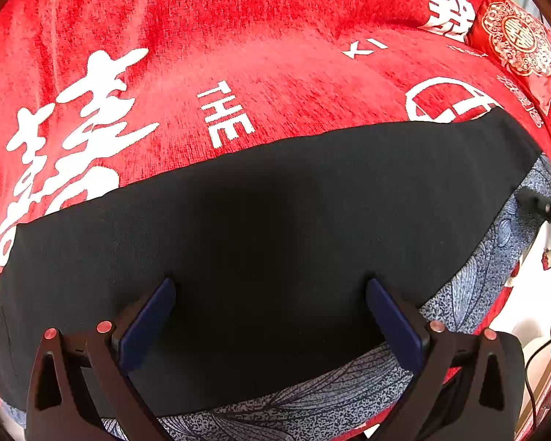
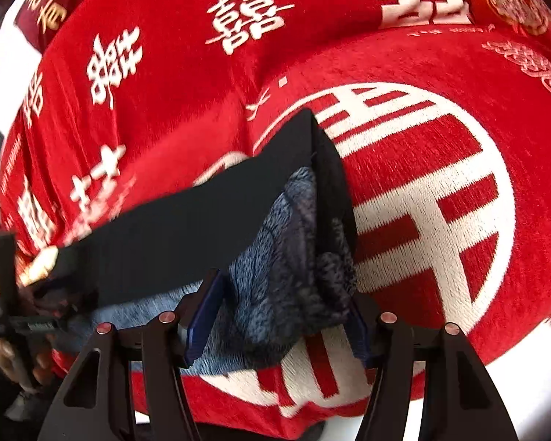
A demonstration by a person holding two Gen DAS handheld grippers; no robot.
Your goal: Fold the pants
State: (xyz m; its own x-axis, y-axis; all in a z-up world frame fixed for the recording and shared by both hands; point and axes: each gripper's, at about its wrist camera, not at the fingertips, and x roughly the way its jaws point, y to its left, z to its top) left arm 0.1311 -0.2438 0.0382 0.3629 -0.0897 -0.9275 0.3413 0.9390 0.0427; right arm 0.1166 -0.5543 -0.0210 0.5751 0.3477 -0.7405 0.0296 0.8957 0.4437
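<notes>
The pants (image 1: 275, 220) lie across a red sofa cover (image 1: 238, 55): a flat black layer on top, with a blue-grey leaf-patterned layer (image 1: 488, 264) showing along its near and right edges. My left gripper (image 1: 272, 290) is open, its blue pads resting on or just above the black fabric. In the right wrist view the pants (image 2: 187, 228) rise at one end, where the patterned fabric (image 2: 294, 257) bunches up between the pads of my right gripper (image 2: 286, 312). The jaws stand apart around the bunch and do not pinch it.
The sofa cover (image 2: 440, 202) is red with large white characters and covers the seat and backrest. A red cushion (image 1: 518, 40) with a gold emblem sits at the far right. My left gripper and the hand holding it show at the left edge of the right wrist view (image 2: 7, 294).
</notes>
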